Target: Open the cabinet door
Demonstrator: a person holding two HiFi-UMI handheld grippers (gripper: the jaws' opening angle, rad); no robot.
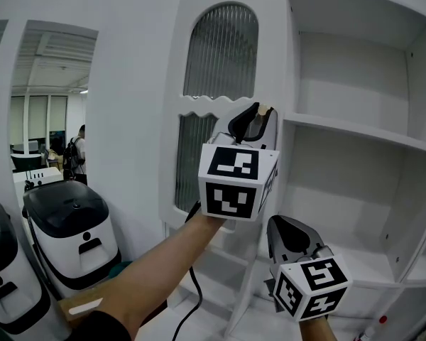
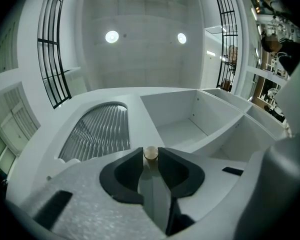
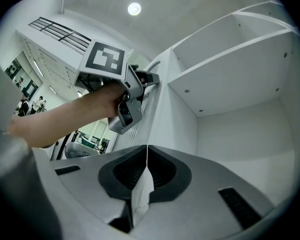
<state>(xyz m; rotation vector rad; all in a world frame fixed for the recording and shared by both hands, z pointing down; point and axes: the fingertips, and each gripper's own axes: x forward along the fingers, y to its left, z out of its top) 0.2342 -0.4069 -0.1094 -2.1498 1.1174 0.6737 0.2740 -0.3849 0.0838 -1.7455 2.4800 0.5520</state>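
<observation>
The white cabinet door (image 1: 224, 105) has two ribbed glass panels (image 2: 97, 131) and a small round knob (image 1: 265, 110) at its right edge. My left gripper (image 1: 254, 121) reaches up to that edge. Its jaws stand slightly apart, and the knob (image 2: 150, 152) sits between the tips without being squeezed. From the right gripper view, the left gripper (image 3: 146, 78) rests against the door's edge. My right gripper (image 1: 284, 226) hangs lower, in front of the open shelves. Its tips (image 3: 147, 149) meet with nothing between them.
To the right of the door are bare white shelves (image 1: 355, 137). Two white machines with black lids (image 1: 67, 226) stand on the floor at the left. A black cable (image 1: 195, 290) hangs under my left arm. A small red-capped item (image 1: 382, 320) sits at the bottom right.
</observation>
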